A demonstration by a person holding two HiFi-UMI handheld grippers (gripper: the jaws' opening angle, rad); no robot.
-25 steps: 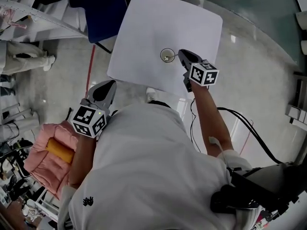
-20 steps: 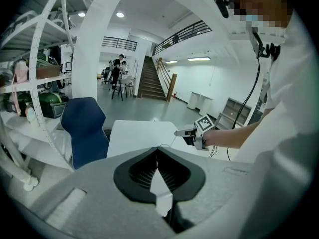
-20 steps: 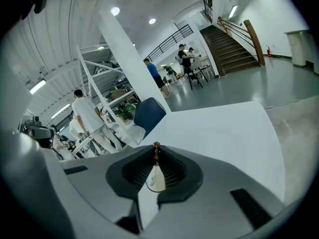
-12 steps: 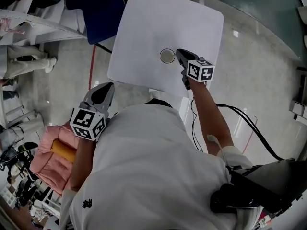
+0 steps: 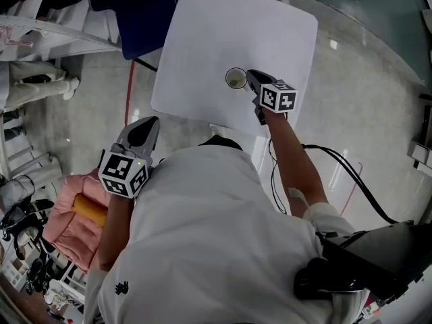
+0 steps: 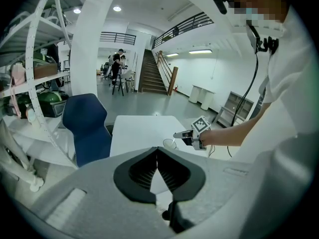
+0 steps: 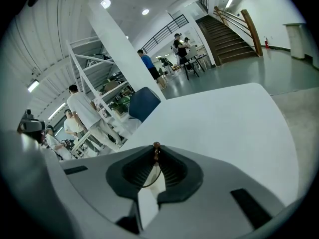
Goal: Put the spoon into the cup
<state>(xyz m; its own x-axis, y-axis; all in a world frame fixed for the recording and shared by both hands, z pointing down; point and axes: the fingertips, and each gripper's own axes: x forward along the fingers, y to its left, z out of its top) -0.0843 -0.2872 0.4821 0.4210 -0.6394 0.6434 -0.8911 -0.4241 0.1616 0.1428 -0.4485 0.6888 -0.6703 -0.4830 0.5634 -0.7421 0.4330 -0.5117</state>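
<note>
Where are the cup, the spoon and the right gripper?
cup [image 5: 235,79], head view, its open top.
spoon [image 7: 156,146], right gripper view, handle's beaded end.
right gripper [image 5: 250,75], head view, between its fingers' tips.

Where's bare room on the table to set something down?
Almost the whole table is bare: the far half and the left side toward the blue chair. Crowded only by the near edge: the cup, with the right hand-held gripper holding the spoon close beside it.

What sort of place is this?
Probably a large indoor hall used as a workshop or lab: a staircase at the back, metal shelves stacked with gear, and a white table beside a blue chair.
</note>
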